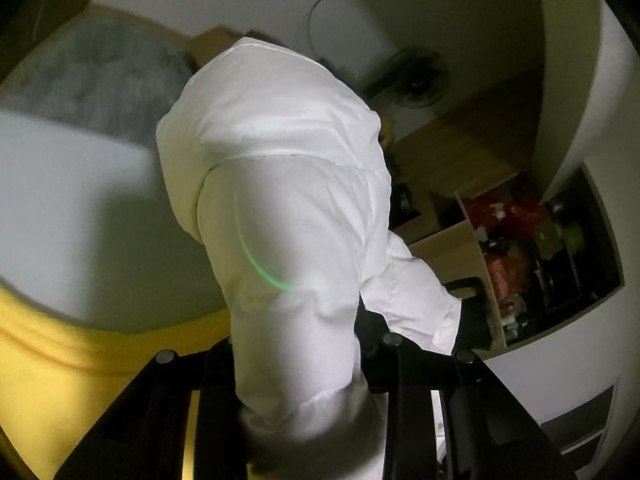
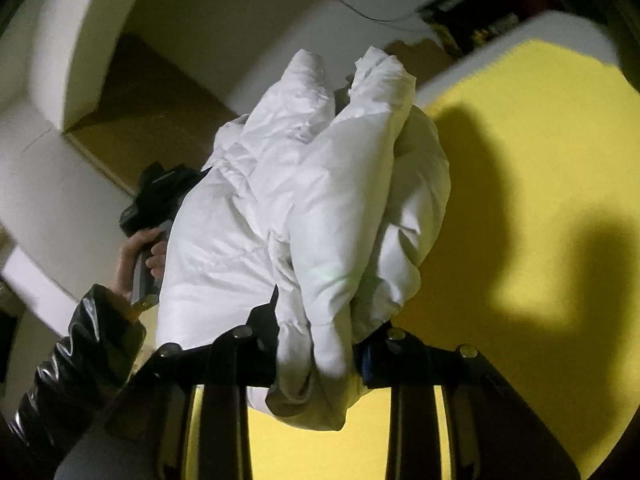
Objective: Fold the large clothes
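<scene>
My right gripper (image 2: 316, 344) is clamped on a bunched white padded jacket (image 2: 304, 208), which rises toward twelve o'clock over the yellow surface (image 2: 520, 128). At nine o'clock, my left hand (image 2: 138, 258), in a glossy black sleeve (image 2: 76, 364), grips the left gripper (image 2: 160, 200), partly hidden behind the jacket.

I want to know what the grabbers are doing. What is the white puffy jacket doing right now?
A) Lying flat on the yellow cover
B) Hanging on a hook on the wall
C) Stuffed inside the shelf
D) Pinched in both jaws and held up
D: the white puffy jacket bunches up between the jaws of the right gripper and of the left gripper, lifted above the yellow cover.
</scene>
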A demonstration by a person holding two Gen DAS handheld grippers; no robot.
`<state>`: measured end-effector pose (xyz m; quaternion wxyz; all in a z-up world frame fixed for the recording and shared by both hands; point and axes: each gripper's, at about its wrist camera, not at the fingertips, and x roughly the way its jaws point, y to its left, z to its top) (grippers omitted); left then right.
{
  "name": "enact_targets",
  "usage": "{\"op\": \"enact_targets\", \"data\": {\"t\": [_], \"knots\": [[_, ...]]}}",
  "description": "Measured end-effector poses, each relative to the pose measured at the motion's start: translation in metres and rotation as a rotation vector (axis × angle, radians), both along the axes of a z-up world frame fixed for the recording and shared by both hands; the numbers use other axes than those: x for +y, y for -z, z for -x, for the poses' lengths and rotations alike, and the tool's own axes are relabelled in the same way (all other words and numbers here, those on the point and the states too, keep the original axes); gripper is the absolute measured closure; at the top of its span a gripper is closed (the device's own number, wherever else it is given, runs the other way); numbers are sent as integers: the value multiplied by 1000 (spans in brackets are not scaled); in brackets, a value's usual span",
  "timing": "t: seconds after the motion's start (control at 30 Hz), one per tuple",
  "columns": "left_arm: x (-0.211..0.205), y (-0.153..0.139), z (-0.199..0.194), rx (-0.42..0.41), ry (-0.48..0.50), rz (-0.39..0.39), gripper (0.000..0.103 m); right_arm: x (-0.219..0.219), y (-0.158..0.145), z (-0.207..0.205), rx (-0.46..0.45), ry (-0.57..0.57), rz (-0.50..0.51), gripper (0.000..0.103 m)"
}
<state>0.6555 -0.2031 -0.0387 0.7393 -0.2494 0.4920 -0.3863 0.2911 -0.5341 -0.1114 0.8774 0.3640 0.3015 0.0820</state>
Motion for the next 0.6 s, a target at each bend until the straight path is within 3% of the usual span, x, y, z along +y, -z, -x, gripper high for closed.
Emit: {"op": "enact_targets", "data": {"t": [0.13, 0.3, 0.43, 0.6], "knots": [[46, -59, 29, -72, -13, 17, 74, 35, -55, 17, -73, -57, 36, 74], [88, -92, 71, -106, -18, 17, 74, 87, -104, 53, -132, -124, 89, 74], [126, -81, 107, -104, -15, 8, 74, 120, -106, 87, -121, -153, 106, 74], [154, -22, 147, -35, -12, -58, 74, 151, -69, 128, -54, -195, 97, 74]]}}
